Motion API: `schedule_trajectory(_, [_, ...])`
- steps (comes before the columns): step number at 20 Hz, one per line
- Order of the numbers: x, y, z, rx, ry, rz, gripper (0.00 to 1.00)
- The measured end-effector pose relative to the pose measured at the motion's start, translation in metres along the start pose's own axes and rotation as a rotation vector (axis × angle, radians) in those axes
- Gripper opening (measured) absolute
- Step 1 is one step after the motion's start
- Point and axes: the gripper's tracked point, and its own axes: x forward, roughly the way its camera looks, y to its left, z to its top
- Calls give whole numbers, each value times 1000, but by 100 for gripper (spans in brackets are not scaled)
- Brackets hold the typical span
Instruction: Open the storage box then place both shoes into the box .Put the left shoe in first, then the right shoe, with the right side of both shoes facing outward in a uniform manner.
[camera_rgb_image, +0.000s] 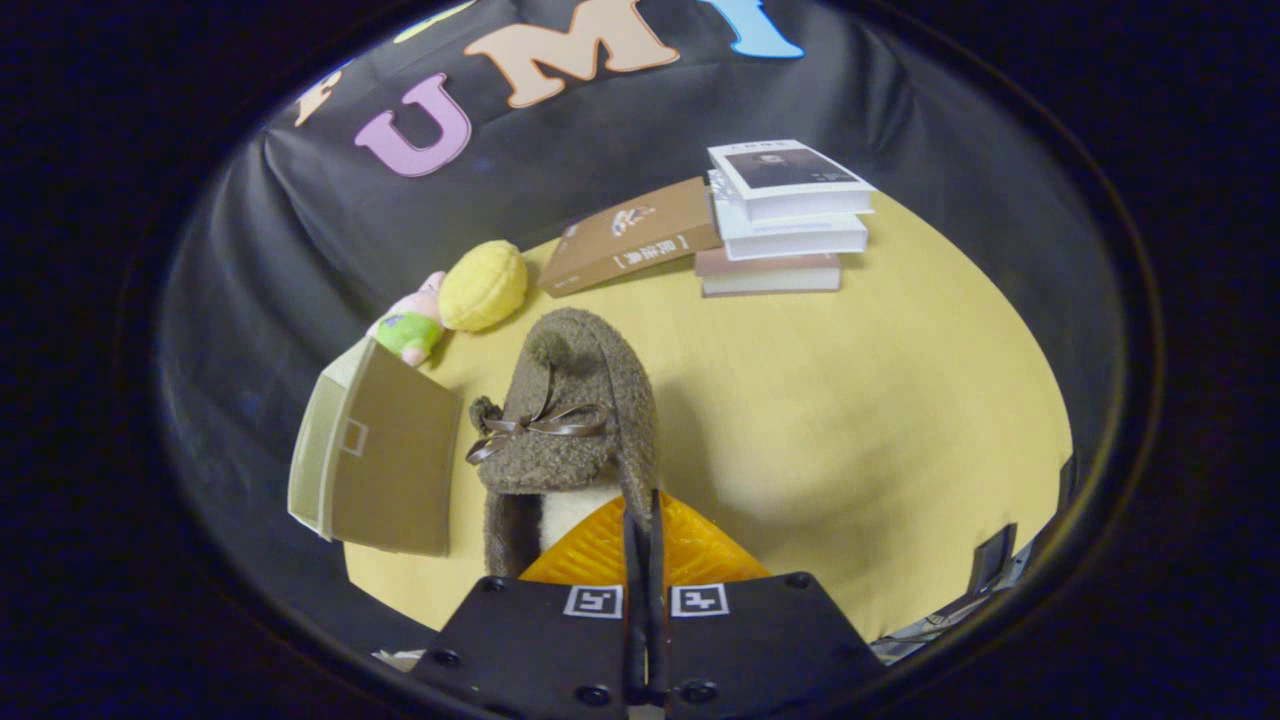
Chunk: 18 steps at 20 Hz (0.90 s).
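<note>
Gripper: the gripper (645, 535) has its two fingers (600, 555) drawn tight together, pinching the side wall of a slipper's opening between them.
Slipper: a brown fuzzy slipper (570, 420) hangs from the fingers above the table, toe pointing away from the camera, a thin brown ribbon bow (535, 428) across its top and a pale lining (570, 510) showing at the opening just ahead of the fingers.
Box: the storage box (375, 465) stands just beside the slipper on its left, near the table's edge; its tan front panel (395, 465) carries a small square mark, and a paler side wall shows along its left. Whether the panel is open or closed cannot be told.
Table: a yellow tabletop (880, 400) runs under the slipper and stretches bare to the right, with the slipper's shadow on it.
Toys: a yellow plush ball (483, 285) lies beyond the box and slipper, touching a small pink and green plush figure (410, 325) that sits right behind the box's top corner.
Books: a stack of three books (785, 215) rests at the far side of the table, and a brown book (630, 235) leans tilted against the stack's left side.
</note>
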Motion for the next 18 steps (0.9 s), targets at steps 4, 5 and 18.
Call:
schedule_trajectory(4, [-4, 69, 13, 0, -30, 81, 4])
schedule_trajectory(5, [-4, 87, 16, -7, -34, 99, 4])
schedule_trajectory(18, [16, 282, 2, -28, 25, 324, 4])
